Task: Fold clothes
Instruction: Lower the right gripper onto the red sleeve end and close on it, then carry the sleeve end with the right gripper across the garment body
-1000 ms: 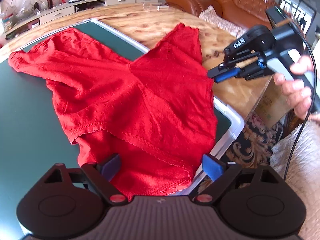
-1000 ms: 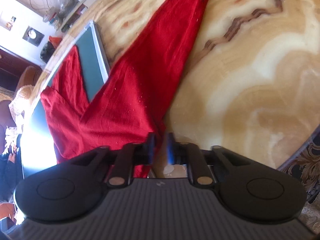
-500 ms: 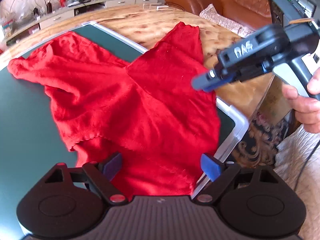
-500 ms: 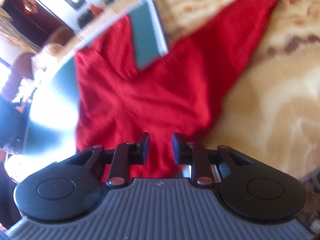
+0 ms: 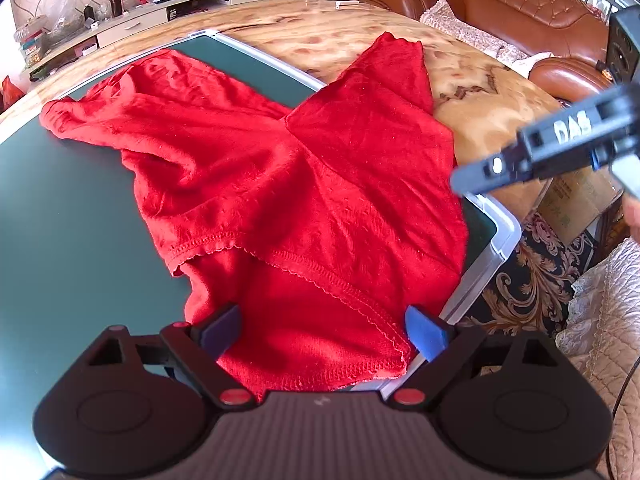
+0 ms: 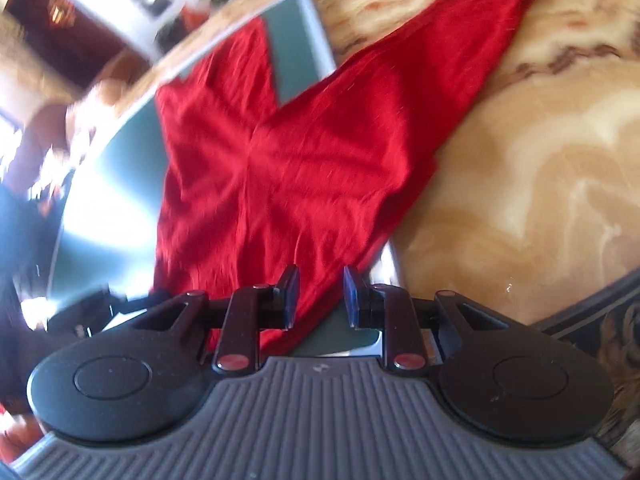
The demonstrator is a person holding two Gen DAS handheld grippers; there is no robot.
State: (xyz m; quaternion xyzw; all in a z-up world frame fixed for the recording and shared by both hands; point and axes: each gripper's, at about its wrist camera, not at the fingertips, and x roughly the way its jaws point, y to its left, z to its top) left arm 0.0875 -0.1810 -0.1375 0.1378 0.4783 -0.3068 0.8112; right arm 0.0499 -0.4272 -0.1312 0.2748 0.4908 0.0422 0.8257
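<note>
Across the middle of the left wrist frame, the red garment (image 5: 280, 184) lies crumpled on the green board (image 5: 60, 240). It looks thin, soft and light; the hem edge seems the best hold. Left gripper (image 5: 322, 330) is wide open, right gripper (image 6: 318, 294) partly open, both empty.

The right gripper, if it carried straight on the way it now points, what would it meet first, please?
Most likely the red knit garment: the right gripper has its jaws apart and empty, aimed at the cloth's near edge, where it lies on the green mat. Depth is unclear, so it might strike the mat beside that edge.
</note>
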